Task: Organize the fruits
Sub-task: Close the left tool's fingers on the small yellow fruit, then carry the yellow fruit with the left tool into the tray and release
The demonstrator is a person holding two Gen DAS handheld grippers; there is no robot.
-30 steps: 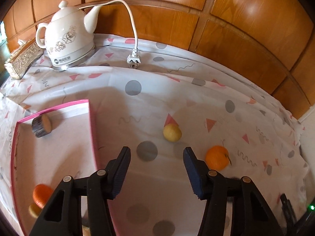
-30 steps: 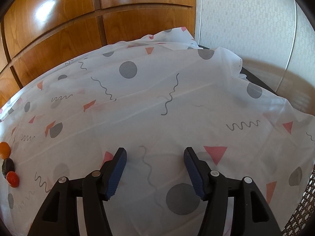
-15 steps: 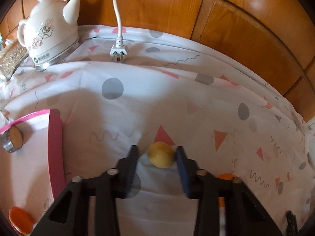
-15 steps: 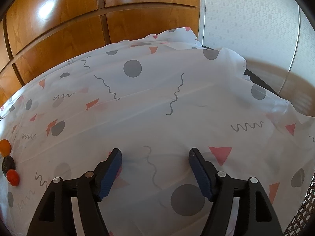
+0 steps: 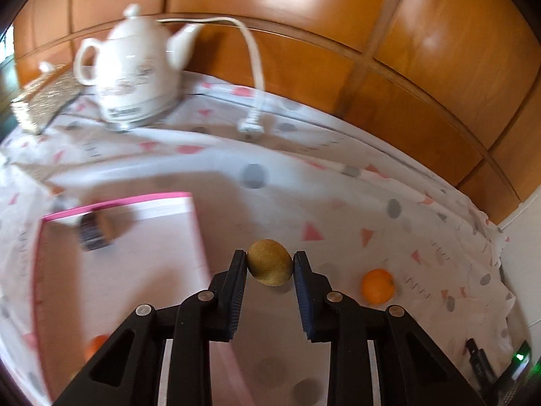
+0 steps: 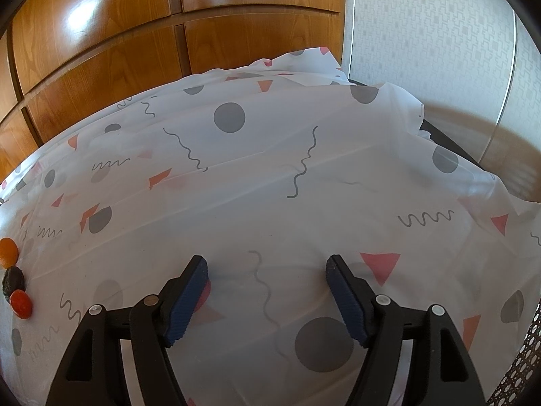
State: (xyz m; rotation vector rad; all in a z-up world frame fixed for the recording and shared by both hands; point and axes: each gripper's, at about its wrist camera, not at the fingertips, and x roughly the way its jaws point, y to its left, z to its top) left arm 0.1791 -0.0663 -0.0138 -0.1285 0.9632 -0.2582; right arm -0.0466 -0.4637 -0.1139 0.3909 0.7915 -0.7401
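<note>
- The left gripper has its jaws clenched on a small yellow-brown fruit, which sits between the two pads near their tips, at lower centre of the left view.
- An orange lies on the cloth-covered surface to the right of the jaws, apart from them.
- A pink-edged tray at left holds a blurred dark piece; an orange thing shows at its lower edge, too blurred to name.
- A white kettle stands upper left, its plug lying on the cloth.
- The right gripper has its jaws released and spread over bare cloth, holding nothing.
- At the left edge of the right view lie an orange fruit, a dark fruit and a red fruit in a close row.
</note>
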